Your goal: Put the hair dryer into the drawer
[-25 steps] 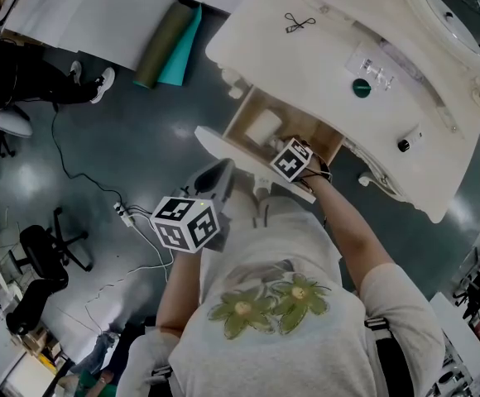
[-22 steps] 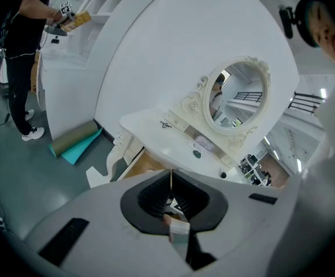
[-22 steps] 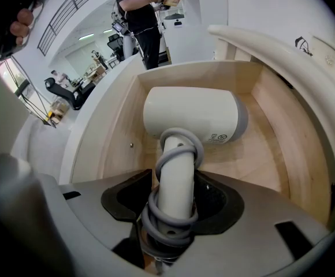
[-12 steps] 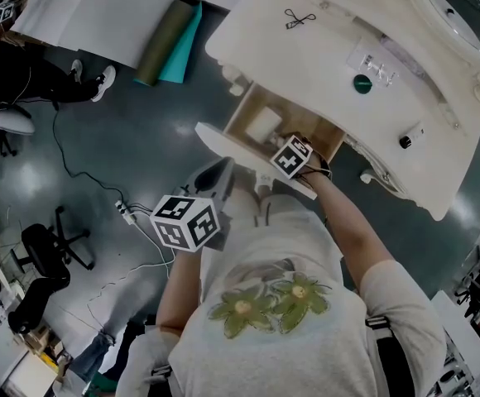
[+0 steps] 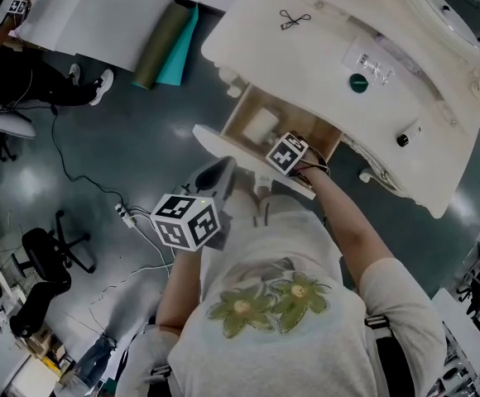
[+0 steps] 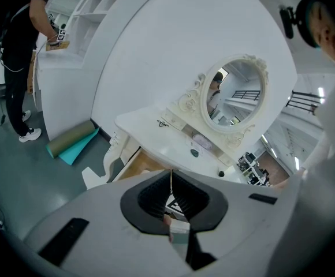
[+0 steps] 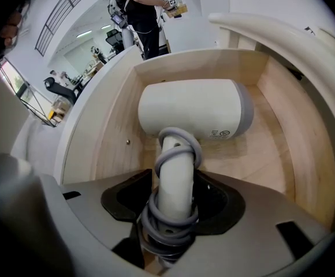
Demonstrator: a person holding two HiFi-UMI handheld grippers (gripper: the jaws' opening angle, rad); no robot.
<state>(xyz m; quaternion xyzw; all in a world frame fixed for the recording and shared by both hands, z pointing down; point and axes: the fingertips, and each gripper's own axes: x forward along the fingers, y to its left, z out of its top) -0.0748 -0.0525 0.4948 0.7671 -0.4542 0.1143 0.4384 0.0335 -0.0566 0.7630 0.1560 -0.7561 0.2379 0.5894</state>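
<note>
The hair dryer (image 7: 190, 114) is inside the open wooden drawer (image 7: 280, 131), with its fat white body low over the drawer floor. I cannot tell if it is touching the wood yet. Its gray cord (image 7: 176, 146) is wound round the handle, likely so it will not hang out. The right gripper (image 7: 170, 212) has its jaws shut tight on that wrapped handle to lower it in. The left gripper (image 6: 170, 180) is held off to the side, out of the way, with its jaws closed on nothing. The drawer sticks out from under the white dressing table (image 5: 306, 48).

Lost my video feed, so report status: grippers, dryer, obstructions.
Right gripper shut on hair dryer handle, dryer inside open drawer. Left gripper shut, empty, outside drawer. Nothing in the way.
</note>
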